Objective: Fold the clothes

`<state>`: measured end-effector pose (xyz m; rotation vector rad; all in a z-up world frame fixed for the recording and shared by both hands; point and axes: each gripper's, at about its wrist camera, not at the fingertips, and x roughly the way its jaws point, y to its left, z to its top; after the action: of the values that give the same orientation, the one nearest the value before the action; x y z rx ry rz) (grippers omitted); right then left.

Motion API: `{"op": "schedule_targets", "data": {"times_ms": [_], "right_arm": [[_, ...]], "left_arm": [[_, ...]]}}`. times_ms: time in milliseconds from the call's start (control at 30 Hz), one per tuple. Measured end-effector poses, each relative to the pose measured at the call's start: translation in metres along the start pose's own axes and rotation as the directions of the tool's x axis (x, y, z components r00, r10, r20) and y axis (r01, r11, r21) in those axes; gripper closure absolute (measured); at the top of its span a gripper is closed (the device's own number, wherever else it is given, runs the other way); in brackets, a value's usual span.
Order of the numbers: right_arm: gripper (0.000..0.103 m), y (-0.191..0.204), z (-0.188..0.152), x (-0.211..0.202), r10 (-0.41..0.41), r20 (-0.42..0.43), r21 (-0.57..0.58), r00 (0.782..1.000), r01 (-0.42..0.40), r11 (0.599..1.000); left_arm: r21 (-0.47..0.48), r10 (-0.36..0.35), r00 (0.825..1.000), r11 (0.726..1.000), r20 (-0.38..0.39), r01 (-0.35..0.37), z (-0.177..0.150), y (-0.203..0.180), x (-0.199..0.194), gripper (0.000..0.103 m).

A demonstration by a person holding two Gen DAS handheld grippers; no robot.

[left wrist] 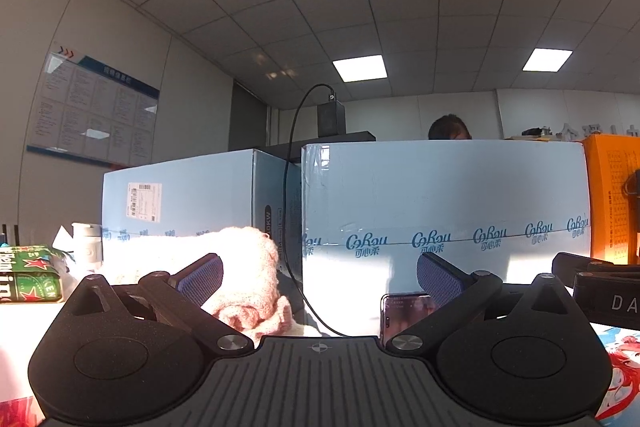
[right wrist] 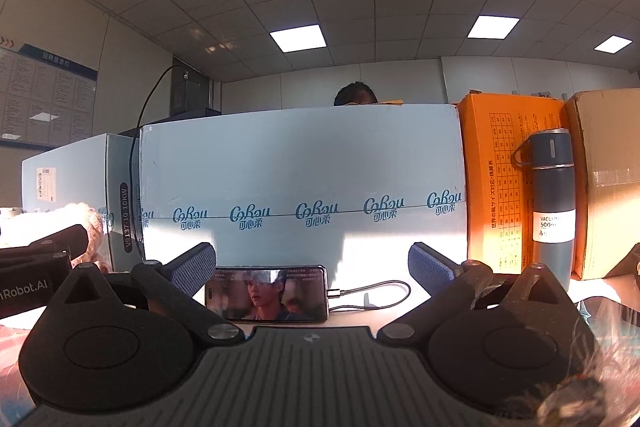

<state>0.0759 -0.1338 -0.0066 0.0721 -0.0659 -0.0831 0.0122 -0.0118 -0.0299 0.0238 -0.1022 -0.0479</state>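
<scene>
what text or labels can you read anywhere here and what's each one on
"Cobou": repeated along the pale blue box
"V9137-10 10KW": second blue box's side
"VACUUM 500": flask label, partly cut off
"Robot.AI": left gripper body
"DA": right gripper body, cut off
Heineken lettering, partial: green carton
Wall board, orange box table, shipping label: too small

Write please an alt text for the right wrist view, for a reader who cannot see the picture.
The open right gripper, holding nothing, points at a phone lying on its side, screen lit and a cable plugged in, before a pale blue box. A grey flask stands to the right by an orange box; a pink knitted garment shows at the left.
</scene>
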Motion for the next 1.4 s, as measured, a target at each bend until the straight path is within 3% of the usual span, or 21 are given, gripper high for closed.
{"op": "schedule_targets", "data": {"times_ms": [233, 533, 933, 1400], "right_arm": [[0.0, 0.013, 0.003, 0.003, 0.024, -0.05, -0.047, 0.998, -0.027, 0.999], [0.0, 0.009, 0.006, -0.003, 0.016, -0.021, -0.002, 1.0, -0.016, 1.0], [0.0, 0.007, 0.006, -0.002, 0.025, -0.033, 0.024, 0.999, -0.024, 0.999], [0.0, 0.006, 0.006, -0.004, 0.018, -0.033, 0.032, 0.999, -0.017, 0.999]], "left_arm": [[-0.022, 0.015, 1.0, 1.0, -0.02, -0.016, -0.002, 0.002, -0.002, 0.0], [-0.002, 0.02, 1.0, 1.0, -0.016, -0.021, -0.002, -0.001, -0.003, 0.0], [-0.054, -0.095, 0.991, 0.994, -0.094, 0.09, -0.005, 0.005, 0.006, 0.0], [-0.071, -0.115, 0.99, 0.992, -0.079, 0.109, -0.005, 0.007, 0.004, 0.0]]}}
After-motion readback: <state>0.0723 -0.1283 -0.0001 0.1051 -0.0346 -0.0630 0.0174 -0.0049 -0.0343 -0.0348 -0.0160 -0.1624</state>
